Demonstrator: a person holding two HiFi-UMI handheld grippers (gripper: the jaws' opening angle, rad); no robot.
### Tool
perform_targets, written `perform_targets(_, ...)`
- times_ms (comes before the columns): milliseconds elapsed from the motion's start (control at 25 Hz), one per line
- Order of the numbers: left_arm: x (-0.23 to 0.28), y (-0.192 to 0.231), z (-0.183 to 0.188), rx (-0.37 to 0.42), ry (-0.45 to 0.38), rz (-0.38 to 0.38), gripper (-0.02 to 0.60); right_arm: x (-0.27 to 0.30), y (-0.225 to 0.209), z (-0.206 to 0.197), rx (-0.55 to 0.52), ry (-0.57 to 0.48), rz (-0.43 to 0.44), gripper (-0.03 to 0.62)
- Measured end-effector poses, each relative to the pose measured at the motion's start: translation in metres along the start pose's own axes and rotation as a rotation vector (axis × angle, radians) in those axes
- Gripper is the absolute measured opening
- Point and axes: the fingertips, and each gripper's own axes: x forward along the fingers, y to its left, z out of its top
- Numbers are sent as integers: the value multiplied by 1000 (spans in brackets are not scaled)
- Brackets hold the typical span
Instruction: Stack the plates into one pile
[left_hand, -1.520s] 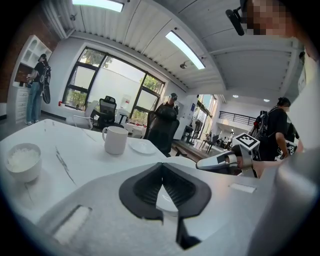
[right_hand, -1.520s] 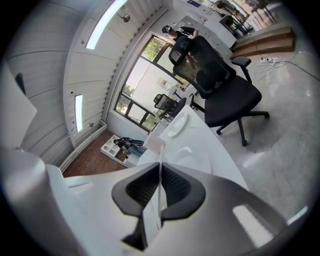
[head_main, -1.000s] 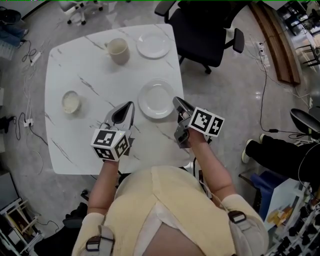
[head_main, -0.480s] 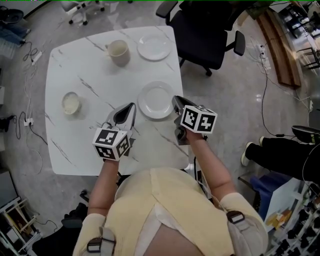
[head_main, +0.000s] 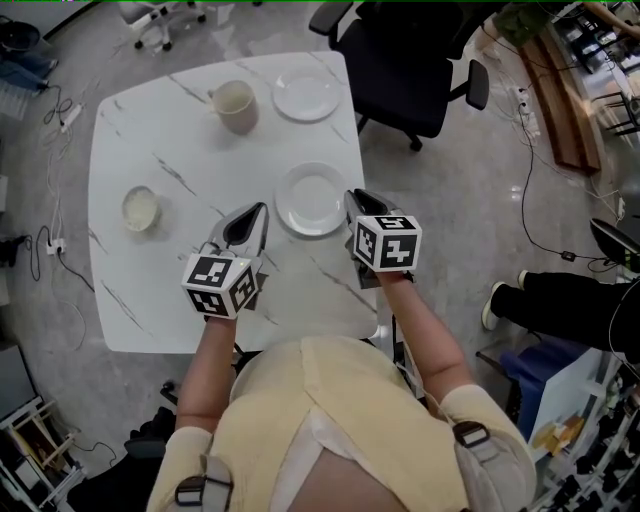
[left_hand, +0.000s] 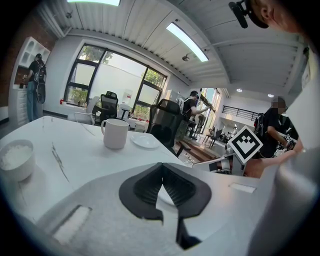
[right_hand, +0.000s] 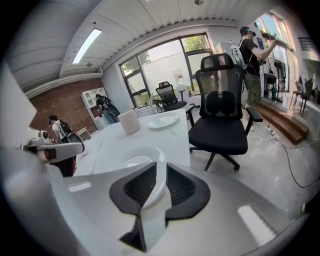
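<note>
Reaching step, it seems: the right tool (right_hand: 161, 165) — jaws just opening, nothing clamped yet — faces the near plate (head_main: 312, 198) by the bench's (head_main: 170, 290) right edge and should next pinch its rim, while the left tool (left_hand: 160, 166) idles clenched, empty.

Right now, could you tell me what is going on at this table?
A person at a white marble table holds a gripper in each hand. The right gripper is at the right edge of the near plate, jaws apart and just opened further, the rim in line with them but not gripped. The left gripper is shut and empty, left of that plate. The far plate lies apart beside a mug, and a small bowl sits further left. No plates are stacked yet.
</note>
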Motion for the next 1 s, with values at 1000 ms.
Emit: perform_targets(1000, 44, 42, 89, 86, -113, 18, -3, 36, -3, 100, 51, -11, 328, 121)
